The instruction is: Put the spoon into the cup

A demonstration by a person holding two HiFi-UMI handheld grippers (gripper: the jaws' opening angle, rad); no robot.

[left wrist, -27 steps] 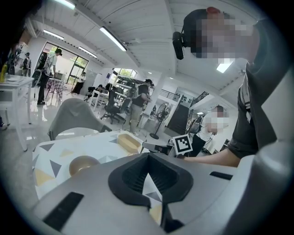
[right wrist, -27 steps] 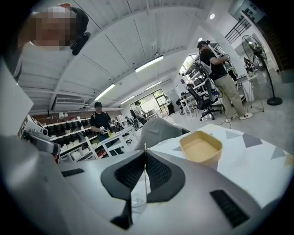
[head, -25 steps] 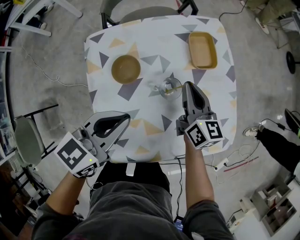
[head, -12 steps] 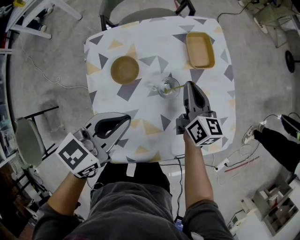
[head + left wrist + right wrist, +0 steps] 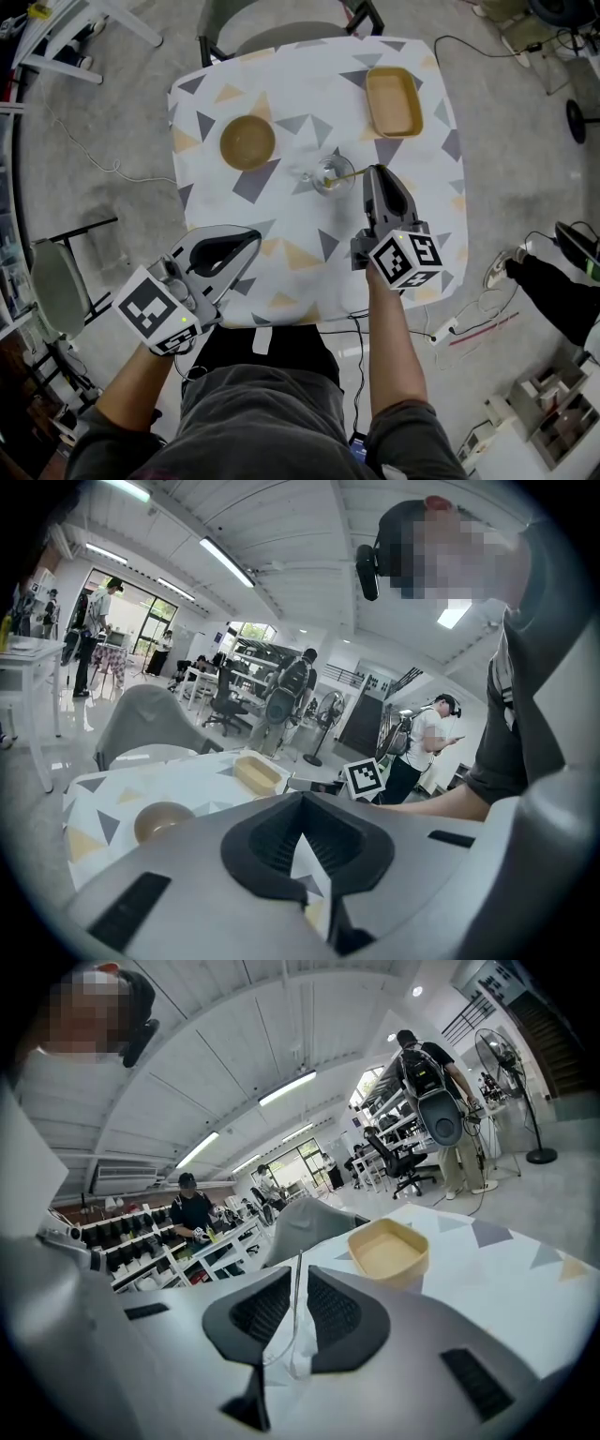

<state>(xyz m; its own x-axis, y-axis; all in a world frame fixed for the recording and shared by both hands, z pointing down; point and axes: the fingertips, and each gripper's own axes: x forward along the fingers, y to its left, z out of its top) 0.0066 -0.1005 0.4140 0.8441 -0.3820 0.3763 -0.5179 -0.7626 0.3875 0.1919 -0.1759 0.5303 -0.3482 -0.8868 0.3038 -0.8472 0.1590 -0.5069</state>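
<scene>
- You are standing in an open workshop on a grey concrete floor [image 5: 103,112]. Strip lights are running along the ceiling, and other people are standing among desks, shelves and office chairs.
- The table [image 5: 281,84], under a white cloth printed with triangles, is sliding slightly left in the head view compared with a second ago. Nothing on it is changing place.
- An empty chair [image 5: 281,19] is sitting at the table's far edge.
- You are holding the left gripper [image 5: 251,236] just where it was, over the near edge toward the near left corner, with its jaws pressed together on nothing.
- You are keeping the right gripper [image 5: 374,172] over the table, its tip just beside the cup on the cup's near right side. Its jaws are standing narrowly apart, and the spoon's handle is showing through the gap.
- The tan rectangular tray [image 5: 394,101] is lying by the far right corner.
- The round tan bowl [image 5: 247,142] is sitting toward the far left.
- The clear cup [image 5: 328,175] is standing near the table's middle.
- The spoon [image 5: 349,173] is resting inside the cup as before, its handle leaning out toward the right gripper.
</scene>
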